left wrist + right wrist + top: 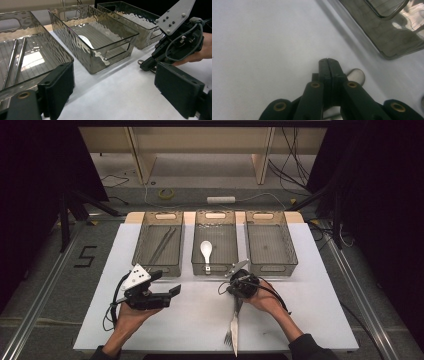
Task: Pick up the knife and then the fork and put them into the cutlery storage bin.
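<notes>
A metal fork (234, 332) lies on the white mat near the front edge, tines toward the person. Its handle runs under my right gripper (237, 293). In the right gripper view that gripper (328, 60) has its pads pressed together, and the fork's rounded handle end (356, 75) shows just beside the right jaw. I cannot tell whether the handle is pinched. The left gripper view shows the right gripper (146, 66) tipped down onto the mat. My left gripper (166, 283) hovers at the left front, jaws wide apart with nothing between them (117, 87).
Three clear bins stand in a row behind the grippers. The left bin (140, 245) holds two long metal sticks (162, 245), the middle bin (214, 267) a white spoon (206, 249), and the right bin (290, 250) holds nothing. White mat (310, 310) extends right.
</notes>
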